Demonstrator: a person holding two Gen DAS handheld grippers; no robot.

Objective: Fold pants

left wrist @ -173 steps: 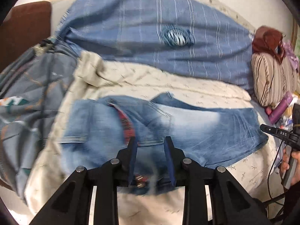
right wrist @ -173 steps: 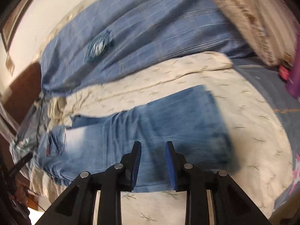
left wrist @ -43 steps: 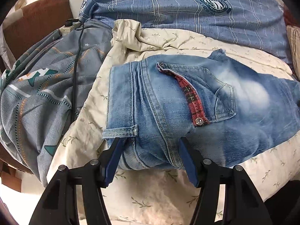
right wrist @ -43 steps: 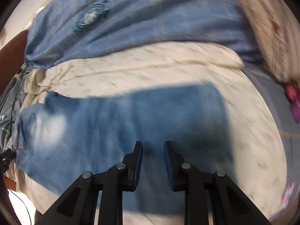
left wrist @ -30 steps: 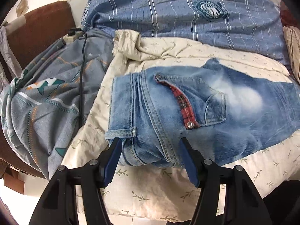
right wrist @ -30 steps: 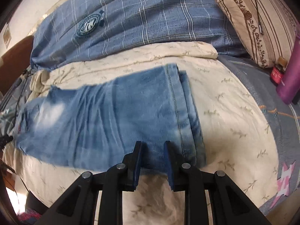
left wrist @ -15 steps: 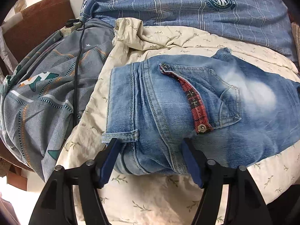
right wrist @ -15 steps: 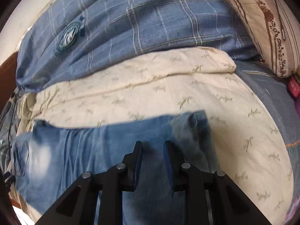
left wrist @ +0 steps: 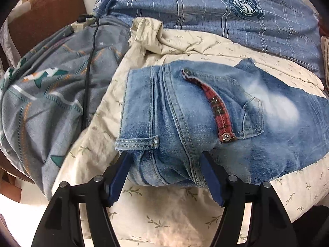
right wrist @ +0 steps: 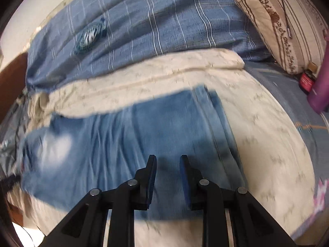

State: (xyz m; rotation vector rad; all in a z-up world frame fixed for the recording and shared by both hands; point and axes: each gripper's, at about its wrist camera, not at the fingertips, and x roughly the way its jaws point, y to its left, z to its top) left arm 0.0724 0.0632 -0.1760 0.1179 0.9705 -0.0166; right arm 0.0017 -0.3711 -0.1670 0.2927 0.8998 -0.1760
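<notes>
Light blue jeans (left wrist: 185, 119) lie flat on a cream leaf-print bedcover (left wrist: 164, 216), waistband to the left, with a red plaid pocket flap (left wrist: 218, 107). My left gripper (left wrist: 164, 168) is open wide, its jaws on either side of the near waistband corner. In the right wrist view the jeans (right wrist: 123, 144) stretch leftward, the leg hems at the right. My right gripper (right wrist: 167, 164) hovers over the lower leg near the hem with a narrow gap between its jaws and nothing between them; this view is blurred.
A blue plaid blanket (left wrist: 205, 6) lies behind the jeans. A grey patterned quilt (left wrist: 51, 94) with a black cable (left wrist: 90, 61) lies to the left. A striped pillow (right wrist: 287, 24) and a purple bottle (right wrist: 320, 86) lie at the right.
My left gripper has opened wide and moved in on the waistband corner. My right gripper has swung about above the leg hems, still slightly apart.
</notes>
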